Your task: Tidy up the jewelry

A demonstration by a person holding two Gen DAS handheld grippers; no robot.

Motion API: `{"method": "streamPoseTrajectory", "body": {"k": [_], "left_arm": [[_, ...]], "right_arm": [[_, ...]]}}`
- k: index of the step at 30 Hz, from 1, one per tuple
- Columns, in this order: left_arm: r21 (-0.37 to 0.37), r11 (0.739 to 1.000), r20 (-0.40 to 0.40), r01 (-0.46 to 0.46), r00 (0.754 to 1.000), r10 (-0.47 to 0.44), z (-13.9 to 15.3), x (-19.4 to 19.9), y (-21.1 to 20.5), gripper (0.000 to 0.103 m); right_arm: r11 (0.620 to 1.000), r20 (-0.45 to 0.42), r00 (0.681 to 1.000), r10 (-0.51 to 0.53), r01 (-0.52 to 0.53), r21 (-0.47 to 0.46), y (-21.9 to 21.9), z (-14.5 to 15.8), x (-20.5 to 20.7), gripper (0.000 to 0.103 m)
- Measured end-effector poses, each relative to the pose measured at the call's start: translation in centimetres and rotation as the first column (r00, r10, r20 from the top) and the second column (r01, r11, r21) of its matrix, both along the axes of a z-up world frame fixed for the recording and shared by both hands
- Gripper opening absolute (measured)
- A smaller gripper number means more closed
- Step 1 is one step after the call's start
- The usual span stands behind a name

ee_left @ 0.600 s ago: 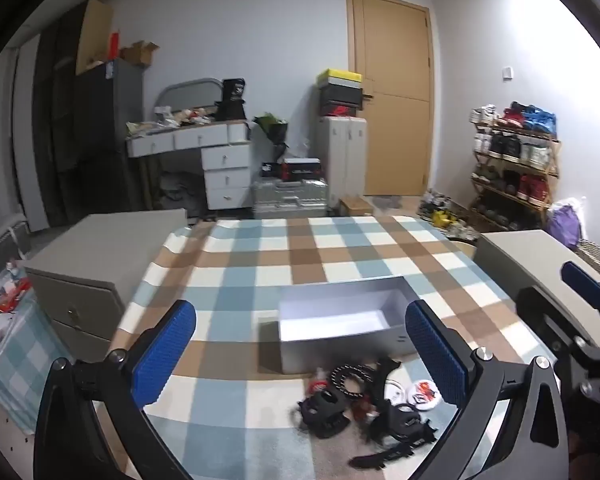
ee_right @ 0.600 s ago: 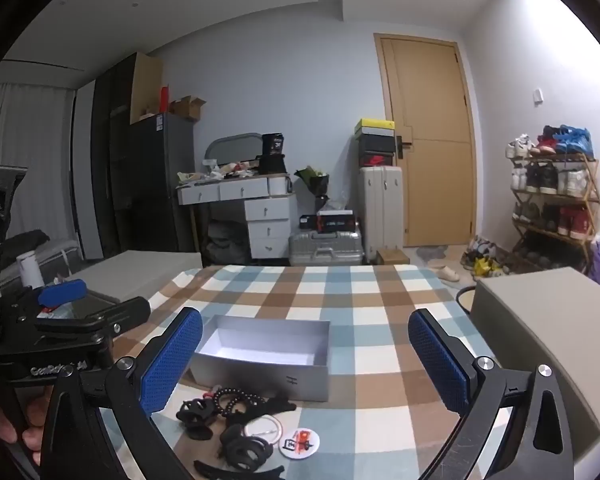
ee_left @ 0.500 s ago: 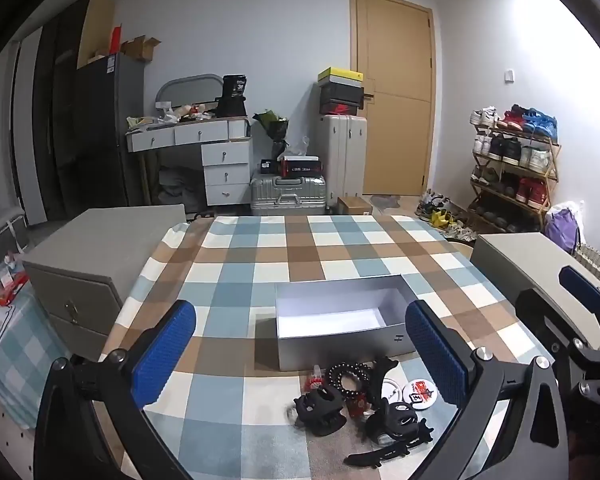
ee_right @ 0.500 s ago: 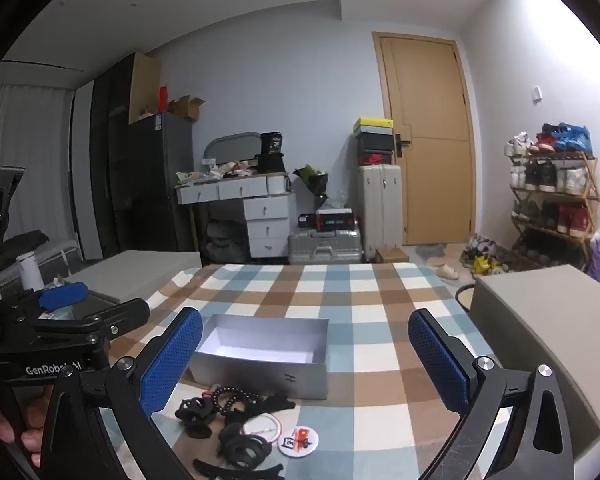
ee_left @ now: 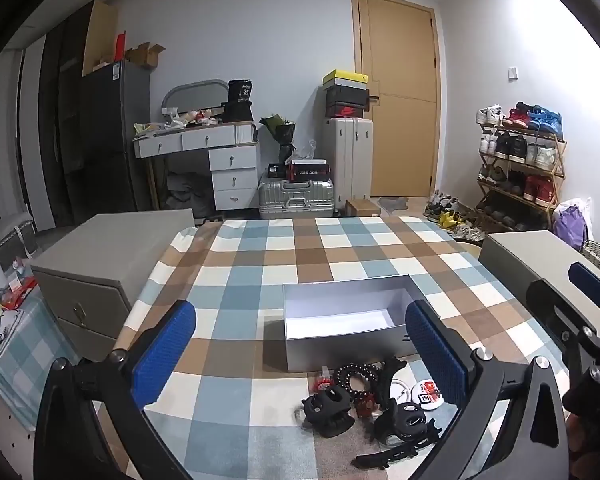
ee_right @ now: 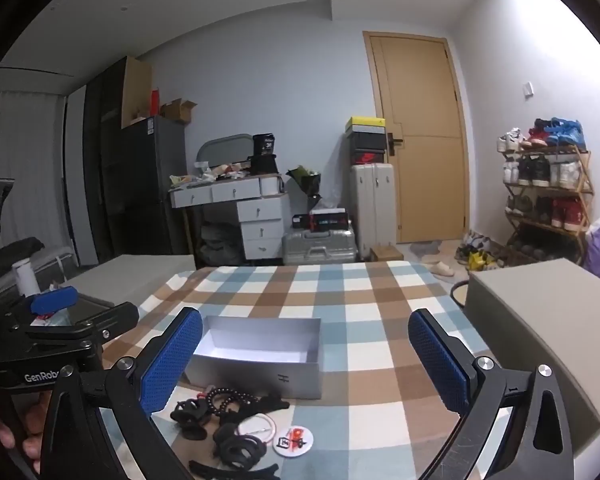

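An open silver box (ee_left: pixel 348 320) (ee_right: pixel 260 354), with nothing in it, stands on the checked tablecloth (ee_left: pixel 260 264). In front of it lies a pile of accessories: black hair claws (ee_left: pixel 327 408) (ee_right: pixel 236 446), a dark beaded bracelet (ee_left: pixel 356 374) (ee_right: pixel 224 398), a white ring (ee_right: pixel 256 426) and round badges (ee_left: pixel 428 392) (ee_right: pixel 293 442). My left gripper (ee_left: pixel 300 354) hovers above and behind the pile, open, with nothing between its blue pads. To its right, my right gripper (ee_right: pixel 304 364) is also open and holds nothing. Each gripper shows at the edge of the other's view.
Grey cabinets flank the table on the left (ee_left: pixel 100 248) and on the right (ee_right: pixel 540 320). Beyond the far table edge are a white desk (ee_left: pixel 220 148), suitcases (ee_left: pixel 296 196), a door (ee_left: pixel 400 100) and a shoe rack (ee_left: pixel 520 168).
The left wrist view has levelled and shifted slightly. The right wrist view is almost unchanged. Both grippers stay open, and nothing on the table has moved.
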State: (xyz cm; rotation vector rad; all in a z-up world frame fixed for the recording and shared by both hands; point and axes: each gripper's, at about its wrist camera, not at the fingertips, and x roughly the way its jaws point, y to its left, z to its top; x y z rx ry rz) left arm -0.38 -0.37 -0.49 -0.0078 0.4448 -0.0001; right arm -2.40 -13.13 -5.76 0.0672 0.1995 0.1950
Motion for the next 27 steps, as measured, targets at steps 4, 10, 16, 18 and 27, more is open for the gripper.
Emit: {"method": "streamPoseTrajectory", "body": {"k": [4,10,16,18,27], "left_arm": [[-0.013,1.000,-0.012,-0.006,1.000,0.006,-0.21,0.19,0.32,0.102],[-0.010,1.000,-0.009,-0.008,1.000,0.008,-0.13,0.09,0.37,0.102],[-0.012,1.000,-0.011,-0.008,1.000,0.008,-0.14,0.07,0.48,0.102],[-0.012,1.000,-0.011,-0.007,1.000,0.007,-0.12,0.10,0.50,0.102],[-0.019,1.000,-0.020,-0.010,1.000,0.009,-0.26,0.07,1.01,0.102]], "right_arm": [[1.000,0.004,1.000,0.004,-0.004,-0.007,0.17,-0.10,0.00,0.103],[1.000,0.008,1.000,0.009,-0.008,-0.008,0.29,0.16,-0.08,0.103],[1.000,0.013,1.000,0.010,-0.010,-0.010,0.34,0.36,-0.08,0.103],[1.000,0.014,1.000,0.010,-0.010,-0.013,0.34,0.38,-0.16,0.103],[1.000,0.013,1.000,0.010,-0.010,-0.014,0.35,0.31,-0.10,0.103]]}}
